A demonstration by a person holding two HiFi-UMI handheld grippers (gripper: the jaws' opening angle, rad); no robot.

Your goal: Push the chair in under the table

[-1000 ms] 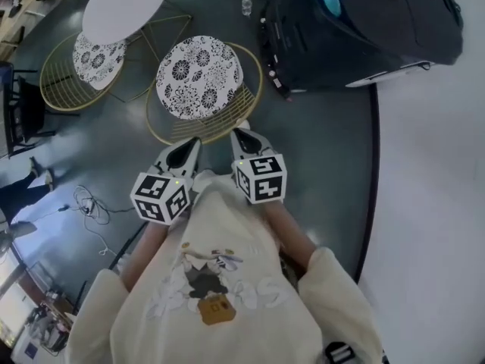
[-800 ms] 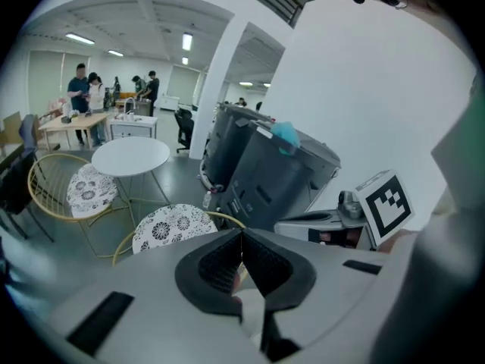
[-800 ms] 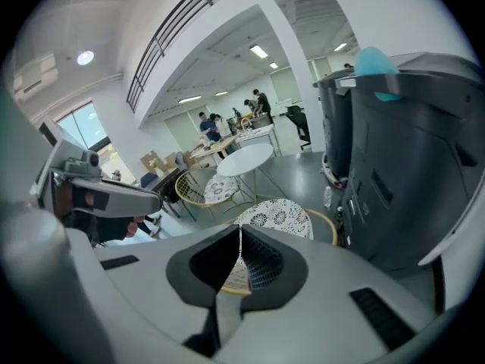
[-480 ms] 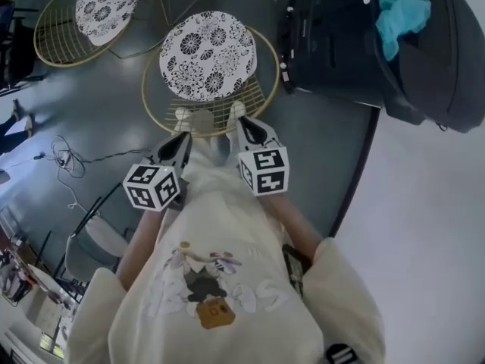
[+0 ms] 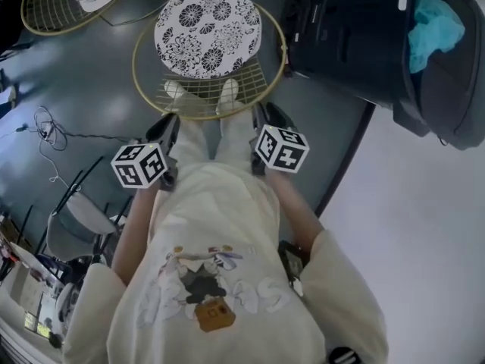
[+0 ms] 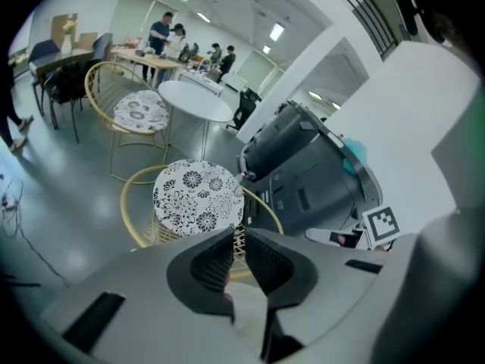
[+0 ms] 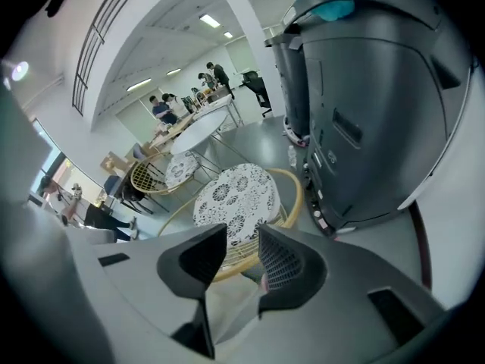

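The chair (image 5: 208, 29) has a gold wire frame and a black-and-white floral cushion; it stands just ahead of the person's feet. Its wire back rim (image 5: 204, 101) faces me. A white round table (image 6: 195, 101) stands beyond it, beside a second matching chair (image 6: 140, 111). My left gripper (image 5: 170, 127) is shut and empty, just short of the rim's left side. My right gripper (image 5: 265, 114) hangs near the rim's right side; its jaws have just been opening and hold nothing. Between the right jaws (image 7: 242, 237) I see the cushion (image 7: 233, 199); the left jaws (image 6: 239, 237) point at the rim.
A large dark machine (image 5: 364, 36) with a turquoise cloth (image 5: 436, 21) on it stands close on the right. Cables (image 5: 45, 131) lie on the floor at the left, near a folding chair (image 5: 76, 218). People (image 6: 167, 32) stand at far tables.
Both grippers have dropped and spread apart, and now sit by the chair's back rim. The chair lies closer to the person's feet in the head view.
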